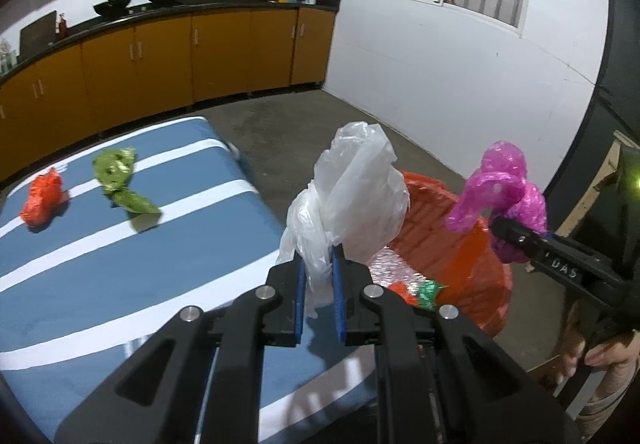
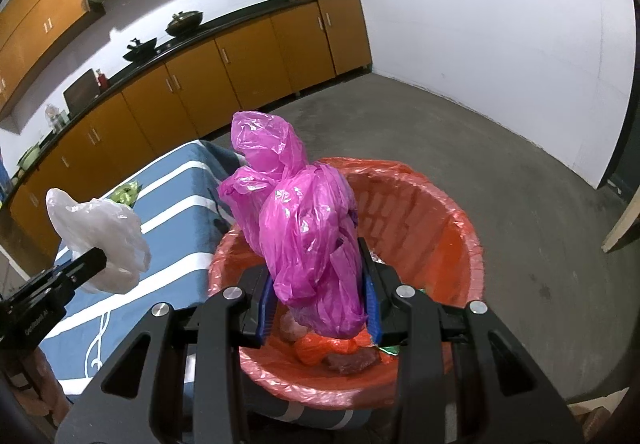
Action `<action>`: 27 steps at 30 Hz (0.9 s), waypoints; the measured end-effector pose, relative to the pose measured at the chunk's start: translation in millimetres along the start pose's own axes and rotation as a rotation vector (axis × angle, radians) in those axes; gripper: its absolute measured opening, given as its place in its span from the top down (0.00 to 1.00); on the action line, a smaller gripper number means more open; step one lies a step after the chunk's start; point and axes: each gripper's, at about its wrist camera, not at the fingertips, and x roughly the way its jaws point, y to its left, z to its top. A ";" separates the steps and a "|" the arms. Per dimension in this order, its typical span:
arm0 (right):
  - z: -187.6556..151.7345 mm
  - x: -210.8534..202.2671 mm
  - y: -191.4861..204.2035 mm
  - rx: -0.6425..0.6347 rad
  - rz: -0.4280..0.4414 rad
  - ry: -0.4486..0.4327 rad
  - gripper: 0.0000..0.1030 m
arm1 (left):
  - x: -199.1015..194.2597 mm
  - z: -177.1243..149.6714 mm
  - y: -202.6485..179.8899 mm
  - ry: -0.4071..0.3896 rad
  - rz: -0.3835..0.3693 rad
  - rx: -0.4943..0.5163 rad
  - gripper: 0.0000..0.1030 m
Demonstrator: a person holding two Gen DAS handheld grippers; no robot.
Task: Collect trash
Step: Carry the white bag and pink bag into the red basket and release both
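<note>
Both sets of jaws are pinching plastic. The left gripper [image 1: 319, 276] has its blue pads pressed on the neck of a knotted white bag [image 1: 352, 199], which puffs up above the fingertips. The right gripper [image 2: 320, 296] clamps a crumpled pink bag [image 2: 304, 228] between its pads, jaws set a little wider around the thicker bundle.

The pink bag sits directly over the bin [image 2: 432, 211], a round basket lined with red plastic that stands on the concrete floor beside the table [image 1: 120, 264]. Inside the bin lie orange, silver and green scraps. The white bag hangs over the table's edge, just left of the bin rim.

Two pieces are on the blue, white-striped tablecloth, well apart from both grippers: a red wad [image 1: 42, 199] and a green wad [image 1: 120, 179] beside it.

A hand [image 1: 600, 356] grips the right gripper's handle at the lower right of the left wrist view.
</note>
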 end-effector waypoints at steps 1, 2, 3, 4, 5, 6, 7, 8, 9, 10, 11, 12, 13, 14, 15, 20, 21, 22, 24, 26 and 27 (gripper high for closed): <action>0.8 0.6 -2.3 0.008 -0.002 0.001 0.65 | 3.5 1.4 -4.1 0.003 -0.018 -0.001 0.87; 1.3 1.2 -5.3 0.015 -0.002 0.002 0.65 | 5.2 2.4 -6.6 0.004 -0.032 -0.002 0.87; 2.0 1.8 -8.8 0.023 -0.002 0.003 0.65 | 7.5 3.7 -8.9 0.006 -0.046 -0.002 0.87; 3.1 2.6 -11.3 0.027 -0.003 0.004 0.65 | 9.5 5.0 -12.3 0.007 -0.059 -0.001 0.87; 4.0 3.2 -13.2 0.032 -0.004 0.004 0.65 | 12.2 6.3 -15.9 0.009 -0.074 0.001 0.87; 4.9 4.0 -14.6 0.035 -0.004 0.004 0.65 | 14.9 7.7 -18.8 0.011 -0.091 0.001 0.87; 6.5 4.7 -16.9 0.040 -0.004 0.004 0.65 | 17.2 8.9 -21.3 0.013 -0.104 0.001 0.87; 7.4 5.2 -14.8 0.042 -0.005 0.003 0.65 | 20.7 10.2 -24.2 0.017 -0.118 0.001 0.87; 8.6 5.5 -15.3 0.044 -0.006 0.002 0.65 | 24.3 11.5 -26.8 0.021 -0.131 0.000 0.87; 10.8 6.1 -16.8 0.048 -0.006 0.000 0.65 | 27.3 12.9 -28.8 0.025 -0.141 -0.002 0.87; 11.6 6.1 -18.1 0.052 -0.004 -0.002 0.65 | 32.1 14.3 -31.6 0.032 -0.154 -0.007 0.87; 13.6 6.4 -19.8 0.059 -0.001 -0.003 0.65 | 35.0 15.5 -32.4 0.037 -0.162 -0.010 0.87; 15.1 6.5 -21.6 0.068 0.002 -0.003 0.64 | 38.5 16.4 -33.5 0.043 -0.172 -0.013 0.87; 16.2 6.7 -24.3 0.077 0.008 -0.002 0.63 | 43.5 17.1 -35.8 0.054 -0.190 -0.018 0.86; 17.1 6.7 -26.9 0.088 0.012 -0.001 0.63 | 46.4 17.1 -36.1 0.060 -0.195 -0.019 0.84; 19.5 6.9 -32.4 0.099 0.023 0.000 0.46 | 59.9 15.3 -44.4 0.081 -0.207 -0.011 0.67; 19.0 6.7 -33.6 0.104 0.023 -0.002 0.43 | 61.2 14.4 -44.3 0.084 -0.207 -0.009 0.66; 18.2 6.1 -35.3 0.109 0.023 -0.004 0.42 | 63.0 12.8 -43.3 0.090 -0.202 -0.009 0.66; 18.2 6.2 -37.0 0.118 0.020 -0.003 0.42 | 64.6 10.9 -40.7 0.097 -0.190 -0.012 0.66; 16.2 5.0 -39.1 0.122 0.014 -0.003 0.42 | 63.4 9.1 -34.7 0.097 -0.170 -0.015 0.65; 16.2 4.5 -36.9 0.120 0.009 -0.003 0.42 | 61.9 8.4 -32.6 0.093 -0.156 -0.014 0.64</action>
